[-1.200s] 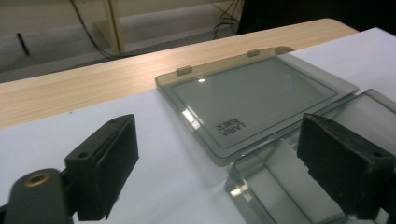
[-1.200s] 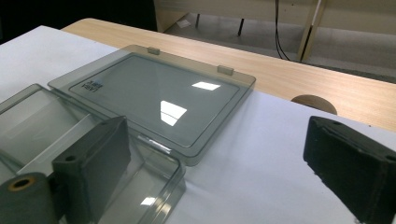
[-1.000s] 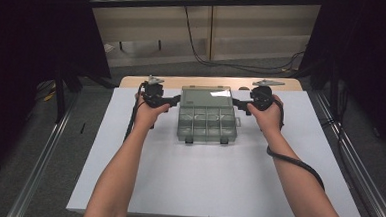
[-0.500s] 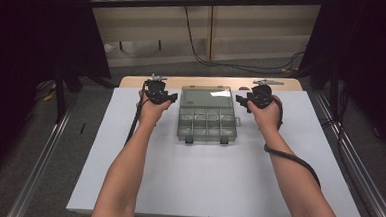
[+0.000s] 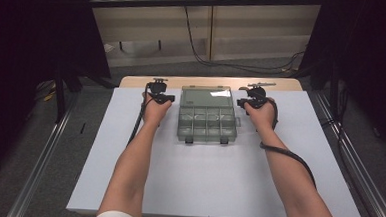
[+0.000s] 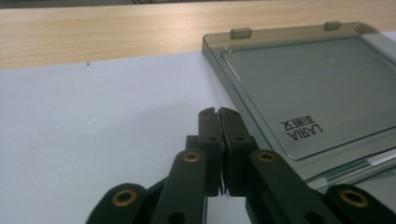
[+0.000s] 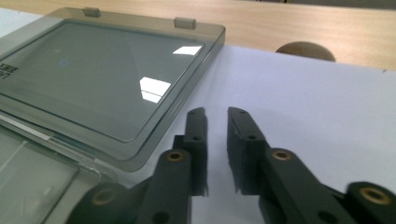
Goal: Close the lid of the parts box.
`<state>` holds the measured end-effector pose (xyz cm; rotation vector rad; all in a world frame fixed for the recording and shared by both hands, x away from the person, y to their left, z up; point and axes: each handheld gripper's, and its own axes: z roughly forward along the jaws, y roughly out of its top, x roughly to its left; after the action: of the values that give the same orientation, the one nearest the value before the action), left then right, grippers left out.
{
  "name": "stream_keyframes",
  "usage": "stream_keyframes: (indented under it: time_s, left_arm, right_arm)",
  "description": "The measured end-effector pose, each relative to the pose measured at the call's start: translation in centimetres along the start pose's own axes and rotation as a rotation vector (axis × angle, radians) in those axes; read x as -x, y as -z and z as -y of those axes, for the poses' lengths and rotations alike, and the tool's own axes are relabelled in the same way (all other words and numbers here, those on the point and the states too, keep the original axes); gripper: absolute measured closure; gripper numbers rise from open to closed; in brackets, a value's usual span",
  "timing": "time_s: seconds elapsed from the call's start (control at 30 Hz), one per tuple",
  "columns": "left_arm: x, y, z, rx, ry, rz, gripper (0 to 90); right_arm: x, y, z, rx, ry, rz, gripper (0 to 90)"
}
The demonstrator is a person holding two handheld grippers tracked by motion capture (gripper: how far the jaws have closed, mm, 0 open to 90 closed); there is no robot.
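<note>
A clear smoky plastic compartment box (image 5: 206, 123) lies open on the white sheet, its lid (image 5: 206, 95) folded flat toward the far edge. My left gripper (image 5: 157, 94) sits just left of the lid and my right gripper (image 5: 251, 97) just right of it. In the left gripper view the left gripper (image 6: 218, 112) has just closed; its jaws meet with nothing between them, next to the lid (image 6: 308, 88). In the right gripper view the right gripper (image 7: 217, 112) has been closing; a narrow gap remains and nothing is in it, with the lid (image 7: 107, 74) to its left.
The white sheet (image 5: 202, 179) covers the table, with a strip of bare wood (image 5: 132, 79) at the far edge. A rounded brown shape (image 7: 306, 50) sits on that wood. Metal rails (image 5: 362, 182) run along the floor on both sides. A black cable (image 5: 288, 156) trails from the right gripper.
Both hands have shifted slightly and sunk a little toward the table beside the lid. The box has not moved.
</note>
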<state>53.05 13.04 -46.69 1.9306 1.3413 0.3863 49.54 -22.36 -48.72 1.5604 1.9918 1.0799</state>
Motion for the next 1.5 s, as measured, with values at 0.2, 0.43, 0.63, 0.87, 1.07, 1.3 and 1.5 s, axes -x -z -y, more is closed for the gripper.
stream_keyframes:
  time_s: [0.2, 0.43, 0.63, 0.87, 1.07, 1.3, 1.5]
  left_arm:
    - [-0.1, -1.2, -0.2, -0.01, 0.038, 0.006, 90.0]
    - [-0.4, -2.0, -0.6, -0.031, 0.033, 0.0, 90.0]
    - [-0.6, -2.8, -0.9, -0.041, 0.027, 0.0, 90.0]
    - [-0.9, -3.5, -1.1, -0.047, 0.053, 0.004, 89.1]
    - [-0.9, -4.3, -1.6, -0.047, 0.075, 0.012, 88.8]
    - [-0.7, -5.0, -1.9, -0.033, 0.12, 0.034, 88.1]
    - [-0.8, -5.2, -1.8, -0.021, 0.192, 0.054, 89.1]
  right_arm:
    - [0.0, -0.9, -0.3, -0.037, -0.02, 0.001, 90.0]
    - [-0.1, -2.0, -0.5, -0.045, -0.037, 0.0, 90.0]
    - [0.0, -2.4, -0.9, -0.049, -0.047, -0.003, 90.0]
    - [0.0, -3.0, -1.3, -0.049, -0.042, 0.002, 90.0]
    - [0.0, -3.1, -1.3, -0.045, -0.058, 0.004, 90.0]
    - [0.2, -3.6, -1.4, -0.023, -0.08, -0.015, 90.0]
    - [0.1, -3.9, -1.7, -0.033, -0.096, -0.023, 90.0]
